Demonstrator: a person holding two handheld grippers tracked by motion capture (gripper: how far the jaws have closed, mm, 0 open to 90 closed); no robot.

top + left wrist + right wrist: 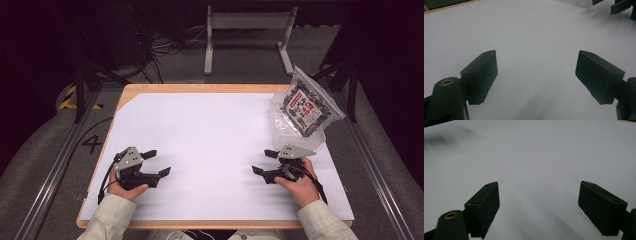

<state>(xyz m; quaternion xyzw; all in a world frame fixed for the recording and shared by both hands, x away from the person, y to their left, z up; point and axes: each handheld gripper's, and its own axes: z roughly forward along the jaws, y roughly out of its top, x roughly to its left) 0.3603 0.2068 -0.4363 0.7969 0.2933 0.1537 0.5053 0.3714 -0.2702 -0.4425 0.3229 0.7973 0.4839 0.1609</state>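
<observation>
A: What was nearest the camera?

B: Two forearms in pale sleeves came in from the near edge of a wooden table covered by a white sheet. Each hand held a black two-jaw gripper low over the sheet.

A: How did the left one stand?

B: The left hand held the left gripper at the near left of the sheet, pointing right toward the middle. Its jaws were spread wide with nothing between them; its own camera saw bare white sheet in the gap.

A: And the right?

B: The right hand held the right gripper at the near right, pointing left, so the two faced each other, well apart. Its jaws were also spread wide and empty. A grey three-cornered plate sat on top of each gripper.

A: Anything farther off?

B: At the far right of the table, just beyond the right gripper, lay a clear plastic bag with a black, white and red printed pack inside, tilted, overhanging the right edge. Beyond the table stood a white metal frame on a grey floor, with loose cables.
</observation>
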